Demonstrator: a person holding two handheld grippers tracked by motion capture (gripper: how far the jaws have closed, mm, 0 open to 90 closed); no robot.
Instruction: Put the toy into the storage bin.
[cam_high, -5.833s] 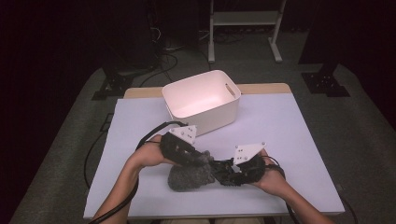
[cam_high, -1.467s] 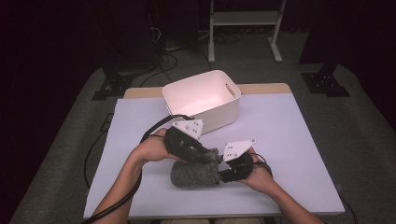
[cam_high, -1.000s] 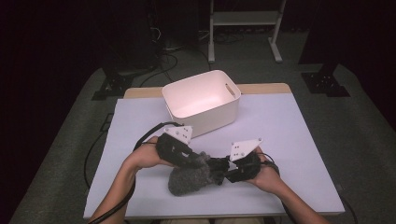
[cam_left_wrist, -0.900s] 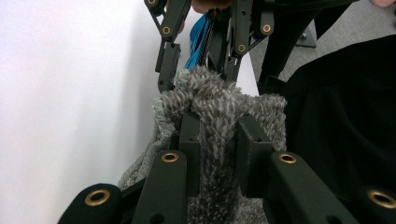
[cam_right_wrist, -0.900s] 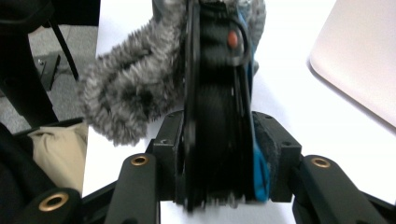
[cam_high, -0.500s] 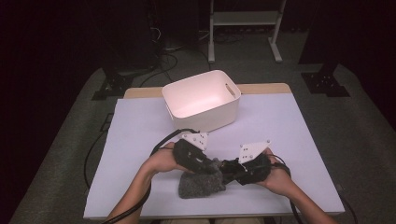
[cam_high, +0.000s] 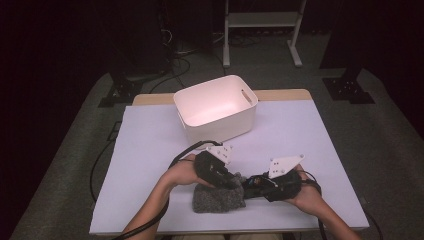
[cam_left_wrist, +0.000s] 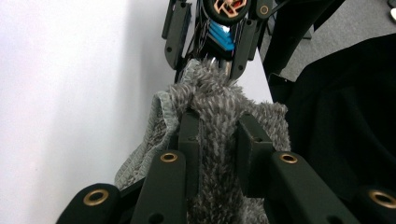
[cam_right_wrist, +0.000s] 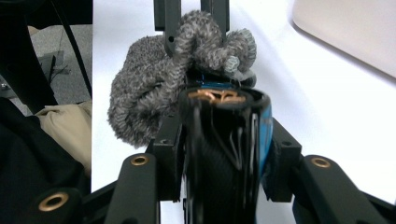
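While the left tool (cam_high: 231, 181) sits at the near middle of the bench (cam_high: 150, 145), its jaws are pinched nearly together on a fold of the grey fuzzy sock (cam_high: 218, 198). In the left gripper view the pads (cam_left_wrist: 190, 135) press into the pile from both sides, with the sock (cam_left_wrist: 219, 107) running away from them toward the other tool. That is the right tool (cam_high: 250, 184), just to the right of the left one, jaws pointing left at it. Its jaws stand partway apart and clamp a dark cylindrical object (cam_right_wrist: 224, 154) with a blue strip and copper-coloured parts at its far end (cam_left_wrist: 226, 11); what it is I cannot tell. The far end of that object is pushed into, or at least touching, the sock's bunched end (cam_right_wrist: 205, 42). The rest of the sock lies on the bench just near of and below both tools, slumped to the left of the right tool, close to the bench's near edge.

Farther off, a white bin (cam_high: 216, 107) with a handle slot stands toward the far middle of the bench, well apart from sock and tools. Cables (cam_high: 187, 150) trail from the left tool across the bench. A white metal stand (cam_high: 260, 20) is on the floor beyond the bench.
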